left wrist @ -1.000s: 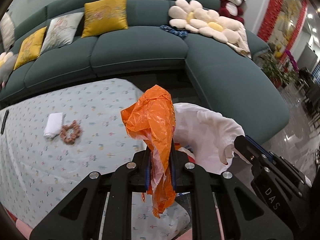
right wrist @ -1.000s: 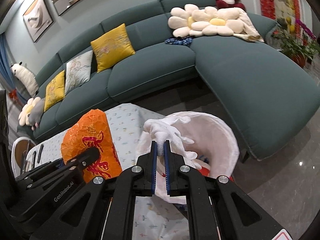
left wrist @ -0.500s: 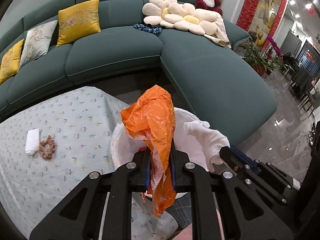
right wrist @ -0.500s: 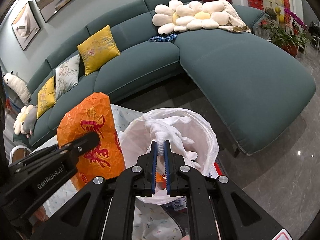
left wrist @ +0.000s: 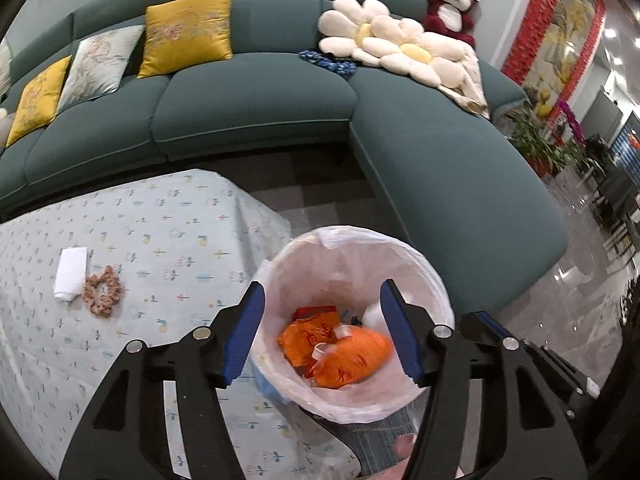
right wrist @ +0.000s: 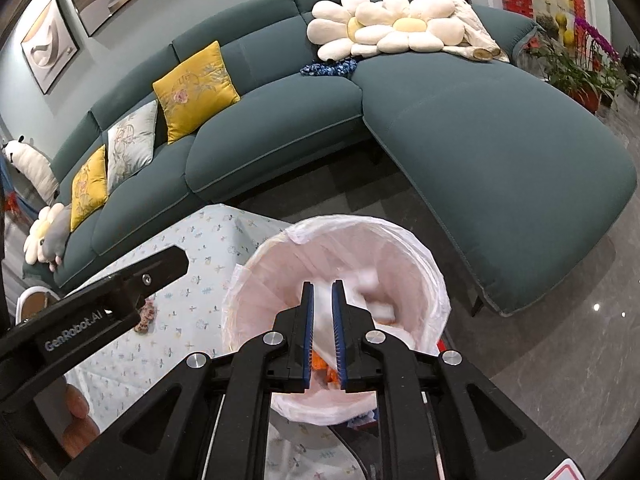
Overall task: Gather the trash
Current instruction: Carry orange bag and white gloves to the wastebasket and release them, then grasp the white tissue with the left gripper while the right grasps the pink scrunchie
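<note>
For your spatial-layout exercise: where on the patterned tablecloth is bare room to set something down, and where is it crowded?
Free: the tablecloth between the scrunchie and the lined bin, and its sofa-side edge. Crowded: the spot where the folded white cloth and the scrunchie lie together, and the bin's side.

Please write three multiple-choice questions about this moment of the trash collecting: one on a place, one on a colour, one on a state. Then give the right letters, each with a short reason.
1. Where does the orange bag lie?
A. on the sofa
B. inside the lined bin
C. on the tablecloth

2. What colour is the sofa?
A. dark green
B. red
C. white

3. How does the left claw stand?
A. shut on the orange bag
B. shut on the scrunchie
C. empty, pads apart

Answers:
1 B: the orange bag lies at the bottom of the bin.
2 A: the sofa is dark green.
3 C: the left claw is opening and nothing sits between its pads; the scrunchie lies apart on the tablecloth.
</note>
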A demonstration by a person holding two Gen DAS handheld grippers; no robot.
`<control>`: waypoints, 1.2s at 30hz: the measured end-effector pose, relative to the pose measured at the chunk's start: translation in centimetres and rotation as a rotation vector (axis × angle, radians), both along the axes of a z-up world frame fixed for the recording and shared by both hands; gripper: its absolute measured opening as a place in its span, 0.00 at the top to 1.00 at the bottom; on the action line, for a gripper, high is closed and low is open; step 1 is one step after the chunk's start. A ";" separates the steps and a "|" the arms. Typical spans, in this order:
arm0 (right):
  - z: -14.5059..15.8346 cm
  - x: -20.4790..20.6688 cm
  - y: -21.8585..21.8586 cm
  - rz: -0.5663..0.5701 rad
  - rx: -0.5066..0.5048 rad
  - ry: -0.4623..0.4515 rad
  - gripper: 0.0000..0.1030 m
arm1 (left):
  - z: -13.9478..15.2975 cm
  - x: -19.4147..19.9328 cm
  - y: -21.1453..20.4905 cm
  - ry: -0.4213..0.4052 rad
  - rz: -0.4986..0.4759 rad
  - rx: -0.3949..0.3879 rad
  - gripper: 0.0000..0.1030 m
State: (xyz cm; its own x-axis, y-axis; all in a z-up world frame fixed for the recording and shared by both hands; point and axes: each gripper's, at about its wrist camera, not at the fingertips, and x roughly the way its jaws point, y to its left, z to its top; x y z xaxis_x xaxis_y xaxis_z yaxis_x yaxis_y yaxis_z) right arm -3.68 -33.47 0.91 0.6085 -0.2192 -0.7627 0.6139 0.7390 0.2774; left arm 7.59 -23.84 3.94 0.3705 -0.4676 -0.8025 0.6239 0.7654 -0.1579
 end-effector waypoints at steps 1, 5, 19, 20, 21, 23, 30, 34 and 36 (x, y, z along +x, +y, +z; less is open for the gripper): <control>0.1 0.3 0.2 0.004 -0.003 0.002 0.88 | 0.0 0.3 0.4 -0.002 0.012 0.000 0.45; 0.6 1.2 0.9 0.017 -0.013 0.005 0.81 | 0.0 1.3 1.7 -0.011 0.044 0.006 0.45; 2.4 5.1 6.1 0.102 -0.063 0.020 0.64 | 0.0 4.5 8.2 -0.001 0.159 -0.003 0.44; 2.5 5.4 6.5 0.109 -0.065 0.021 0.63 | 0.0 4.8 8.9 -0.001 0.170 -0.005 0.44; 2.6 5.8 6.9 0.115 -0.068 0.022 0.61 | 0.0 5.1 9.4 -0.001 0.178 -0.006 0.44; 2.9 6.6 8.1 0.135 -0.078 0.025 0.58 | 0.1 5.7 10.7 -0.003 0.197 -0.008 0.44; 2.9 9.5 11.7 0.195 -0.090 0.039 0.52 | -0.1 7.9 15.1 -0.005 0.269 -0.003 0.44; 2.6 11.1 13.8 0.228 -0.090 0.050 0.49 | -0.4 9.1 17.7 -0.004 0.306 0.005 0.44; 2.4 11.8 15.0 0.242 -0.092 0.054 0.46 | -0.7 9.7 18.9 -0.004 0.326 0.015 0.44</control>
